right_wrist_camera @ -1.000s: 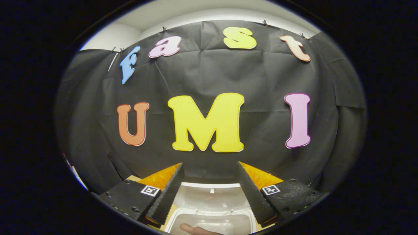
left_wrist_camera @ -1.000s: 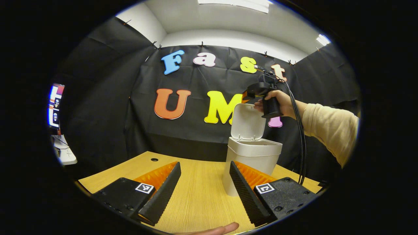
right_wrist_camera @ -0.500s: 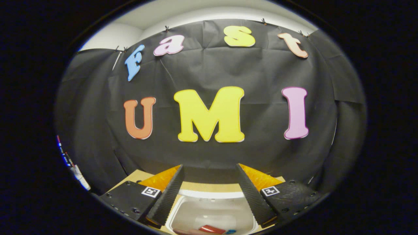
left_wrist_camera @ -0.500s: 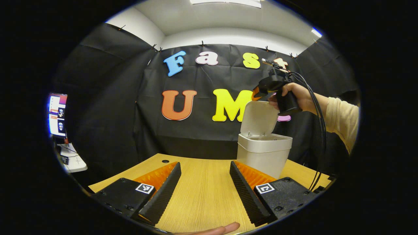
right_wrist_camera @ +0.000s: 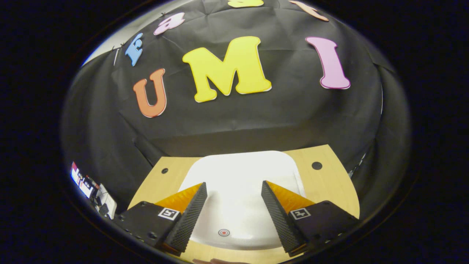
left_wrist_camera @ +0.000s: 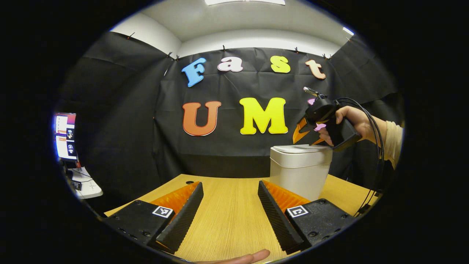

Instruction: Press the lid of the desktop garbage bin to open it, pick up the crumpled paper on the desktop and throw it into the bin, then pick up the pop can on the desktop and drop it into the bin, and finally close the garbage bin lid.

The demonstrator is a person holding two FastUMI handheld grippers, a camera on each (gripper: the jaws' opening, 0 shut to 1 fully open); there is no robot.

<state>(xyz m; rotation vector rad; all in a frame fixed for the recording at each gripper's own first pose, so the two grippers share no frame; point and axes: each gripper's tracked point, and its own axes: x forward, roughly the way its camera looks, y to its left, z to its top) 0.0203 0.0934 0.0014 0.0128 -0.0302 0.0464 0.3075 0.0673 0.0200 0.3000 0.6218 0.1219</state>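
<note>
the left tool (left_wrist_camera: pixel 229 216) hangs low over the bare wooden tabletop (left_wrist_camera: pixel 227 220) with its fingers spread wide and nothing between them; it reads as parked out of the way, since the last step needs one hand only. beyond it, toward the right of the left gripper view, the white garbage bin (left_wrist_camera: pixel 298 172) stands upright on the tabletop with its lid (right_wrist_camera: pixel 240 190) down flat, so the paper and can are judged to be inside, though neither can be seen. the right tool (right_wrist_camera: pixel 232 212) sits just above that lid, tilted down at it, fingers wide apart and gripping nothing; whether its tips touch the lid cannot be told. a hand (left_wrist_camera: pixel 357 121) holds it there, likely to press the lid home.
</note>
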